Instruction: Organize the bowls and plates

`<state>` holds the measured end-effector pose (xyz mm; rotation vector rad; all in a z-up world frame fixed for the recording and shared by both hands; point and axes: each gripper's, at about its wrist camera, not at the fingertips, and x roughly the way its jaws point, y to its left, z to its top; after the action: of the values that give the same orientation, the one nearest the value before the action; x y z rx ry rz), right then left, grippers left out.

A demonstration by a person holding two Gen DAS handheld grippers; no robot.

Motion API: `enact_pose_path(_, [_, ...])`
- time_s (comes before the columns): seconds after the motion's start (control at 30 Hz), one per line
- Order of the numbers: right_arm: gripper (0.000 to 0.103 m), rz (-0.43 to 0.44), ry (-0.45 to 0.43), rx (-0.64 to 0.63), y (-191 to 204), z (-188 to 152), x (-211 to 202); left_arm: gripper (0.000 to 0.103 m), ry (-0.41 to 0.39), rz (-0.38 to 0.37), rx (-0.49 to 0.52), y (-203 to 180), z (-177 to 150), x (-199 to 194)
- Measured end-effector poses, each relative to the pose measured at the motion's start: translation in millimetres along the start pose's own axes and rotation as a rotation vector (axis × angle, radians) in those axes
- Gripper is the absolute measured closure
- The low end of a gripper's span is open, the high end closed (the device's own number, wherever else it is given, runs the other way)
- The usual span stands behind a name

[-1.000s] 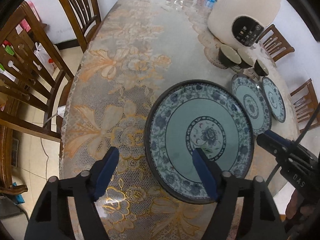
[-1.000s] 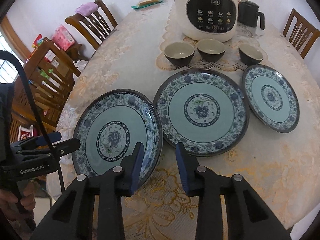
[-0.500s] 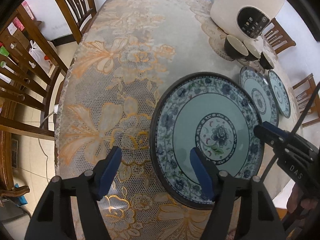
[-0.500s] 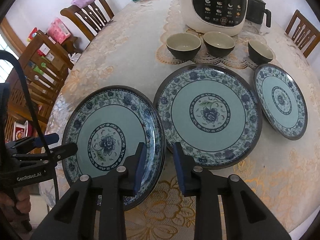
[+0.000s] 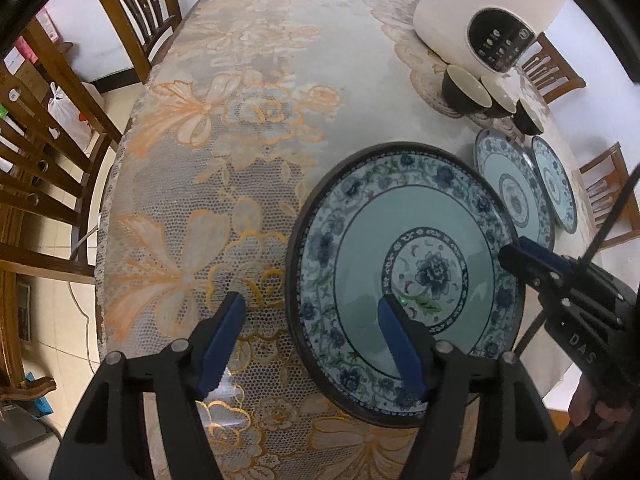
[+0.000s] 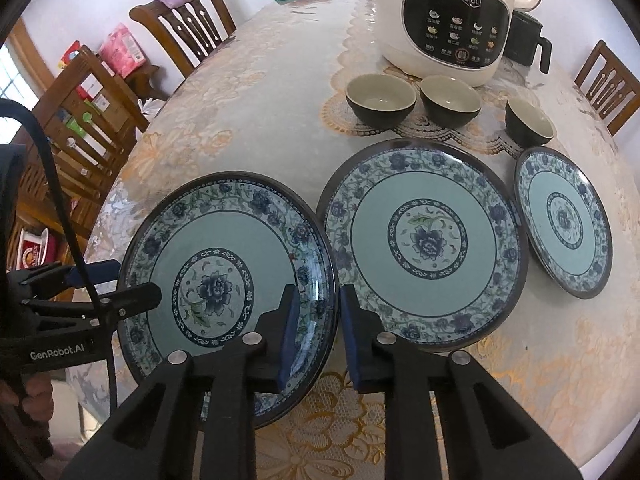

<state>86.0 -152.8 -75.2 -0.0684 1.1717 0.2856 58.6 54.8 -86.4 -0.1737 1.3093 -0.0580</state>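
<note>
over left plate, closer right hand-held gripper

Plates glazed ceramic, glossy, blue-and-white printed pattern, dark rims. Bowls behind plates: dark matt outside, cream smooth inside. Bench under lace-patterned cloth with clear glossy plastic overlay. Cooker behind bowls: cream glossy plastic, black shiny panel. Chairs varnished wood. Grippers: matt black plastic, blue pads, metal screws.

Plates — teal, blue floral rims; bowls — dark outside, cream inside.
</note>
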Motion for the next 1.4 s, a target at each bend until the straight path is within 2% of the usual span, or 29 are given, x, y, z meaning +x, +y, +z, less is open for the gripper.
enact_pose_path(0.13, [0.084,0.005,-0.004,0.004,-1,0,0,0.044,-0.002,-0.023,0.025,-7,-1,0])
enact_pose_path(0.2, [0.084,0.011,-0.01,0.003,0,-1,-1,0.047,0.001,-0.008,0.035,-10,-2,-1])
enact_pose_path(0.37, [0.084,0.031,0.02,0.015,0,-4,3,0.048,-0.009,-0.003,0.011,-3,-7,-7])
enact_pose_path(0.83, [0.084,0.08,0.031,-0.02,26,-14,4,0.048,-0.009,0.015,-0.054,30,-24,-19])
enact_pose_path(0.93, [0.082,0.08,0.018,0.006,24,-16,1,0.048,-0.025,0.023,-0.055,33,-25,-24])
enact_pose_path(1.0, [0.075,0.079,0.004,0.031,21,-18,-3,0.048,-0.03,0.026,-0.054,35,-26,-26])
enact_pose_path(1.4, [0.075,0.068,-0.078,0.16,4,-43,-33,0.048,-0.089,0.016,-0.01,33,-31,-51])
